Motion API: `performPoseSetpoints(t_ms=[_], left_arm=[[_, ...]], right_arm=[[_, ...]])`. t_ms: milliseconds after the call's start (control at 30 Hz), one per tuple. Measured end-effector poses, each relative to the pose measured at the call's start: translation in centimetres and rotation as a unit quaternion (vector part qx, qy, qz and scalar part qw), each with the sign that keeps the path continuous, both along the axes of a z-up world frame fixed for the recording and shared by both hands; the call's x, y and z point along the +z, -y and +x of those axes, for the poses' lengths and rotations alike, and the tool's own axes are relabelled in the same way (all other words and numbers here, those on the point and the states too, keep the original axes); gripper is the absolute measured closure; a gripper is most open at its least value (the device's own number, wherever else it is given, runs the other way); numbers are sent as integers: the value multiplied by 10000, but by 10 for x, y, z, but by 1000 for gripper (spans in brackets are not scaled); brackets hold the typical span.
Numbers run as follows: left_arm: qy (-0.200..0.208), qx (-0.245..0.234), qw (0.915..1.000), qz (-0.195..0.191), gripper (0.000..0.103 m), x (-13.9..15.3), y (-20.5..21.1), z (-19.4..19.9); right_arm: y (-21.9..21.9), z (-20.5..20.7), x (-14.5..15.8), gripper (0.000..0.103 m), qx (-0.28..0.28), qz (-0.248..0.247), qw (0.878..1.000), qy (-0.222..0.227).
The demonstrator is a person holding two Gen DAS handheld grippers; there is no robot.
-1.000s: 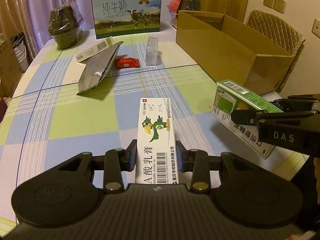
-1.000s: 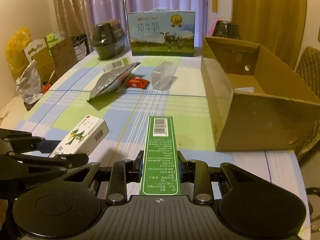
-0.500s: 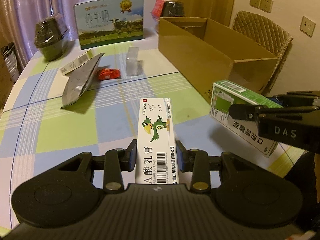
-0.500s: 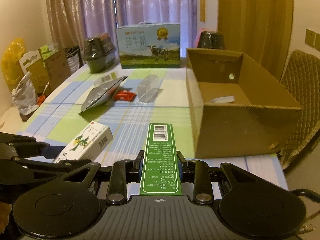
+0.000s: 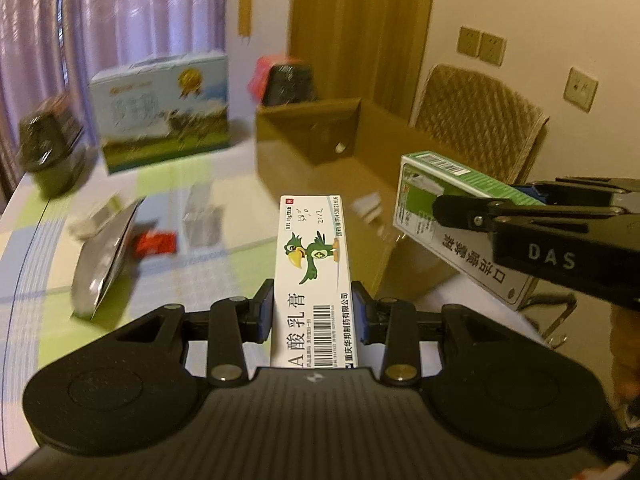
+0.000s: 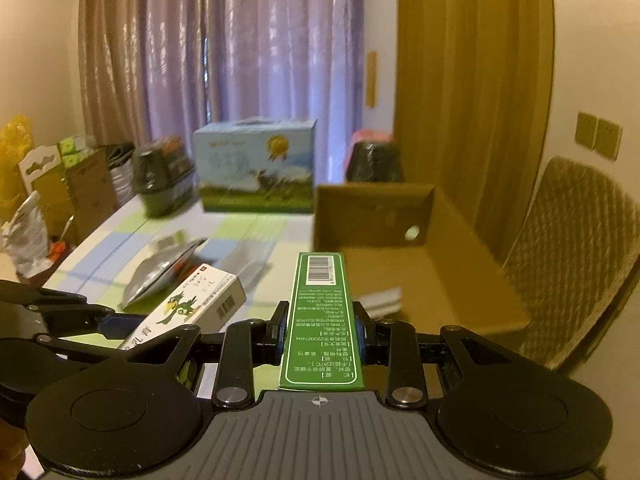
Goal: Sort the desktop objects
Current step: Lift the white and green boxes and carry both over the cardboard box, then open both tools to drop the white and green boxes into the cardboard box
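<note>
My left fingers (image 5: 313,312) clamp a white bird-printed carton (image 5: 313,264), my right fingers (image 6: 319,334) a green carton (image 6: 322,320); both point lengthwise ahead at the open brown cardboard box (image 6: 420,276), the right nearer it.

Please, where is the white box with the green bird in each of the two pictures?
Left wrist view: the white bird box is in the centre, between the left gripper's jaws.
Right wrist view: lower left, held up.
Shared landmark: the cardboard box.
</note>
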State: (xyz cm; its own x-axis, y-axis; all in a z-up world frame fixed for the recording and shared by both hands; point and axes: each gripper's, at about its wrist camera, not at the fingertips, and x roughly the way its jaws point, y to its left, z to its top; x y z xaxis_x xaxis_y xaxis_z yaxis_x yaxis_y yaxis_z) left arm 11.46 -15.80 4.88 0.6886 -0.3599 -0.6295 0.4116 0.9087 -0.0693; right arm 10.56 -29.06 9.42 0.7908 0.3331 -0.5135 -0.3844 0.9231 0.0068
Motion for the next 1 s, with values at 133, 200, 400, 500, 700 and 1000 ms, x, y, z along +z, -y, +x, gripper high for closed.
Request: performPoseSetpoints(t_ms=[133,200,400,500,700,1000], left_arm=[[83,-117,9999,-66,70,11,22,17],[81,-167,9998,-113,70,15,32,26],[54,-285,9995,-111,70,16,62,51],[23,-337,9994,-91,70,14,74,62],[-46,-406,9992,-25,70,8,92,82],[-95,-372,9993,-46,67,3,104,109]], right_arm=[[18,21,9,75,-128,13,9999,88],[27,32,13,75,-193,65,9998,83],[51,64,15,75,-405,95,9991,98],[60,78,12,75,-465,91,9989,59],[73,99,1,75,-540,114,9985,-46],[81,121,-10,75,-626,104,9979,-124]])
